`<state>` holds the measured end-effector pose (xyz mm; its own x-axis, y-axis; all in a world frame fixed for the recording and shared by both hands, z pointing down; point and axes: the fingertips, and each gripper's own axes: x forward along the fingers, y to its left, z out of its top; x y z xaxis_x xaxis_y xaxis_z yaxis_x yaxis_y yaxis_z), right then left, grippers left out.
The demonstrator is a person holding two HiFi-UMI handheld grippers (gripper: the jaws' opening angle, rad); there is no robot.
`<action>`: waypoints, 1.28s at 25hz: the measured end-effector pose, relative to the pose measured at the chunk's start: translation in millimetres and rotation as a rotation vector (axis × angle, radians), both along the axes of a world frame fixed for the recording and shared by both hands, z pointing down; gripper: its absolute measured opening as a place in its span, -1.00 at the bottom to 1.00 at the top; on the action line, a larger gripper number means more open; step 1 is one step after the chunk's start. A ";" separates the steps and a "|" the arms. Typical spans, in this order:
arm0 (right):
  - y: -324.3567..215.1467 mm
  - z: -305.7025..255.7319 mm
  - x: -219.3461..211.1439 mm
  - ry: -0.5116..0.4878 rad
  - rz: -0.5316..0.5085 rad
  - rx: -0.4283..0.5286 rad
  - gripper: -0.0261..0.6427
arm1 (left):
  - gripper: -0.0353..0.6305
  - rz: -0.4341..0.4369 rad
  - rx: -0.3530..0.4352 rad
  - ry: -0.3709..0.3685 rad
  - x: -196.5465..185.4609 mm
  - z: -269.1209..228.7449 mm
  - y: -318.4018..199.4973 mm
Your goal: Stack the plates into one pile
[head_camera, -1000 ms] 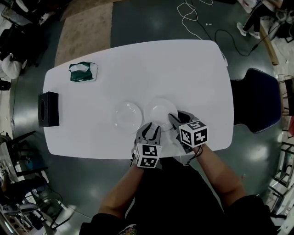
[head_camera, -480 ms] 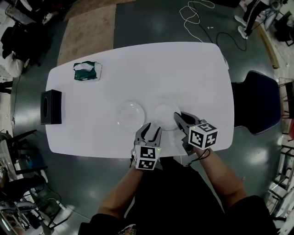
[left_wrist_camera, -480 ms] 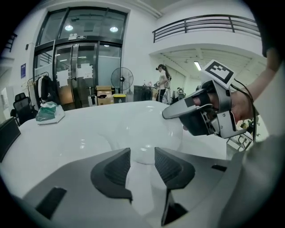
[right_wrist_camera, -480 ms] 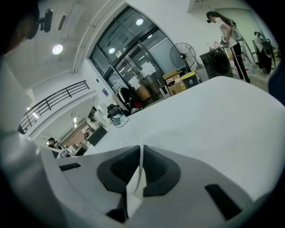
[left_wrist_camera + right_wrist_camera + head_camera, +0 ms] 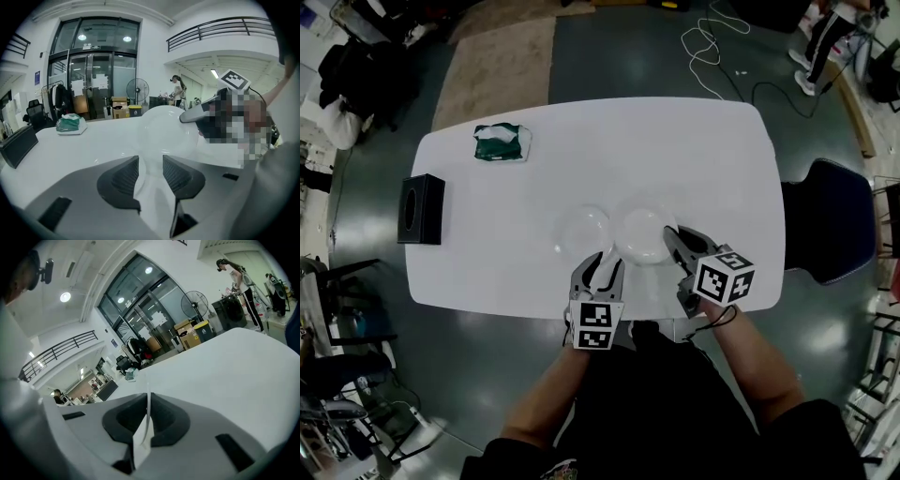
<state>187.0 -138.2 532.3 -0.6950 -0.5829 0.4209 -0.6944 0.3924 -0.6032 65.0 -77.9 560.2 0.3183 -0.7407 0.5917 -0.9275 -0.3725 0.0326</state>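
Note:
Two white plates are on the white table (image 5: 712,159) in the head view. One plate (image 5: 584,228) lies flat left of centre. The other plate (image 5: 639,232) is raised off the table, and my right gripper (image 5: 673,236) is shut on its right rim, its jaws having just been closing. In the right gripper view that rim (image 5: 148,404) runs edge-on between the pads of the right gripper (image 5: 148,412). The left gripper view shows the raised plate (image 5: 164,133) ahead. My left gripper (image 5: 605,263) (image 5: 151,171) stands open near the front edge, holding nothing; its jaws have just been opening.
A green and white packet (image 5: 501,143) (image 5: 70,123) lies at the table's far left. A black box (image 5: 422,209) (image 5: 16,145) sits at the left edge. A dark chair (image 5: 830,220) stands right of the table. Cables (image 5: 722,47) lie on the floor beyond.
My right gripper has shut on the right plate's rim and lifted it off the table. My left gripper has opened wider and pulled back and up toward the near edge.

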 end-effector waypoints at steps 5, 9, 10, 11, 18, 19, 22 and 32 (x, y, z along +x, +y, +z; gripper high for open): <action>3.1 -2.2 -38.6 -0.018 -0.024 -0.008 -0.83 | -0.37 -0.056 0.016 -0.011 -44.0 -7.8 3.3; 6.4 -1.4 -69.9 -0.025 -0.033 -0.021 -0.83 | -0.37 -0.083 0.022 -0.016 -77.4 -13.1 8.7; 6.7 -0.4 -76.8 -0.027 -0.031 -0.027 -0.83 | -0.37 -0.086 0.023 -0.017 -85.0 -13.6 9.6; 7.2 0.9 -83.2 -0.031 -0.025 -0.037 -0.83 | -0.37 -0.088 0.023 -0.017 -92.5 -13.8 10.4; 11.1 18.9 -122.7 -0.070 0.051 -0.136 -0.83 | -0.37 -0.090 0.014 -0.009 -141.9 -10.8 13.5; 12.4 23.2 -126.7 -0.072 0.061 -0.151 -0.83 | -0.37 -0.089 0.012 -0.007 -147.8 -9.3 14.1; 16.3 36.3 -134.6 -0.092 0.099 -0.202 -0.83 | -0.37 -0.083 0.000 -0.001 -163.2 -5.0 15.9; 16.4 51.2 -143.8 -0.111 0.200 -0.249 -0.83 | -0.37 -0.041 -0.018 0.025 -182.5 1.5 16.6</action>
